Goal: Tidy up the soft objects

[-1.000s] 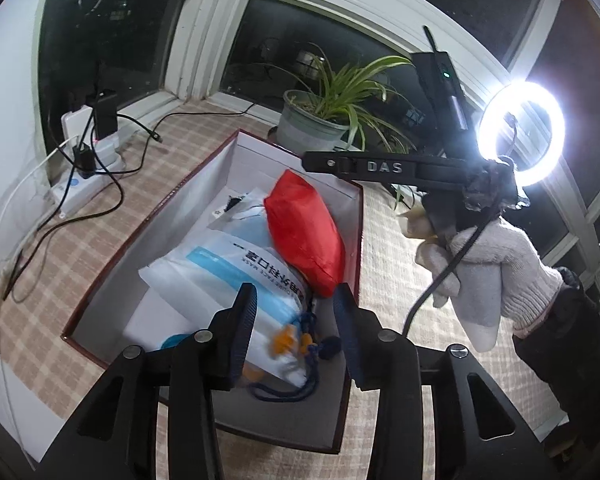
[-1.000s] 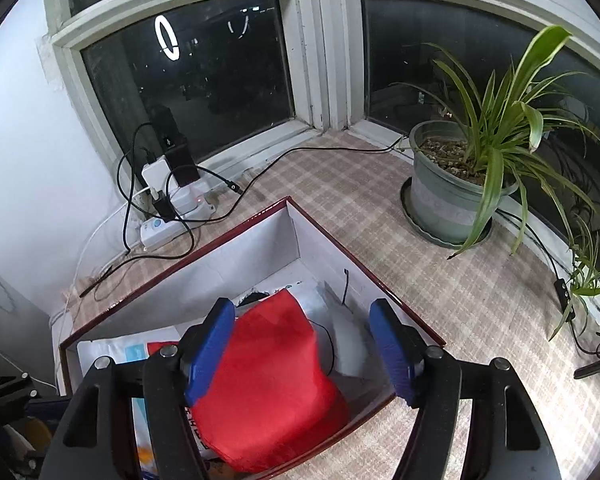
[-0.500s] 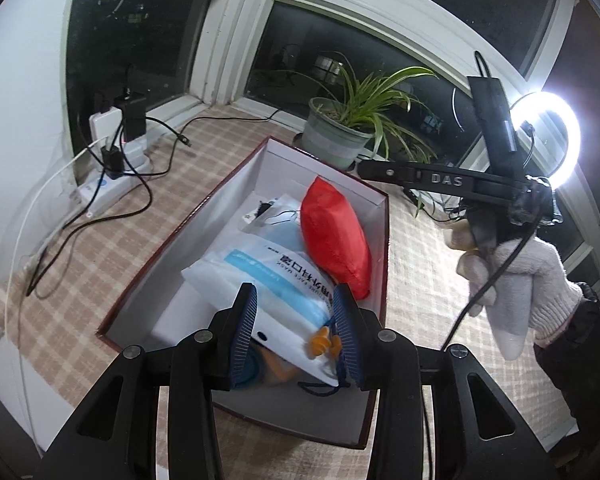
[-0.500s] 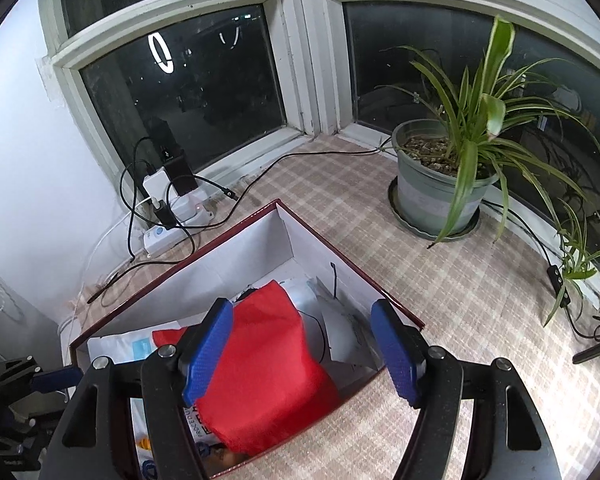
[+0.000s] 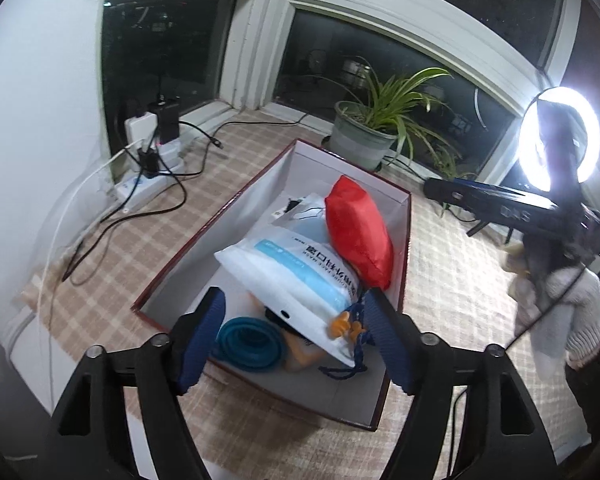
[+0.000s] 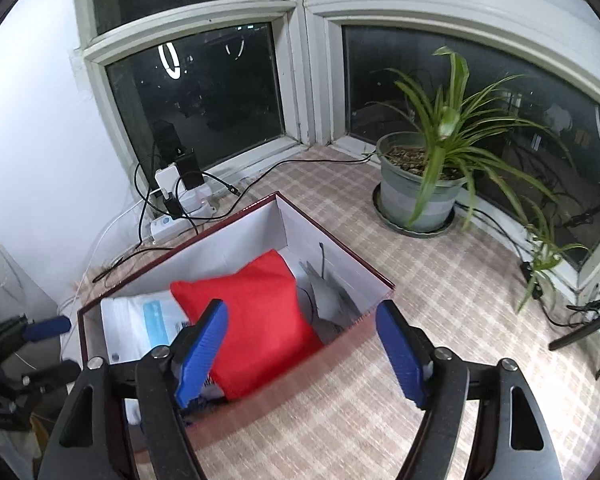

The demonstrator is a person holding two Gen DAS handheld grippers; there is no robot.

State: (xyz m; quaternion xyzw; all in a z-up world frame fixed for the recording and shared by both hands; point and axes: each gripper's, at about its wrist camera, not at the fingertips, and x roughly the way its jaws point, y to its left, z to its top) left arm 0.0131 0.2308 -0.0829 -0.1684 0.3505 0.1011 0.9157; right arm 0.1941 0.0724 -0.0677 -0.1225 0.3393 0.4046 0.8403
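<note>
While the jaws of the left gripper (image 5: 294, 336) are opening wide, nothing is pressed between their blue pads; they hang over the near end of the box (image 5: 404, 236), framing a coiled blue hose (image 5: 248, 346) and the lower corner of a white pack (image 5: 296, 276). The pack lies inside the box, tilted over other items, and carries a pale blue band with dark Chinese characters, seen upside down and too small to read with certainty, plus a line of tiny Latin letters that cannot be made out. A red bag (image 5: 358, 232) leans against the pack's far side, near the box's right wall. A dark blue drawstring (image 5: 350, 364) trails by the pack's corner, next to something orange that is partly hidden.

The right gripper (image 6: 302, 350) also has its jaws opening and grips nothing; it hovers above the box's near wall, with the red bag below and between the pads. From the left wrist view its black body shows the letters "DAS", blurred, above a gloved hand (image 5: 556, 304). The box sits on a checked tabletop (image 6: 440, 288), with a potted plant (image 6: 424, 184) and a power strip (image 6: 172, 220) near the window.
</note>
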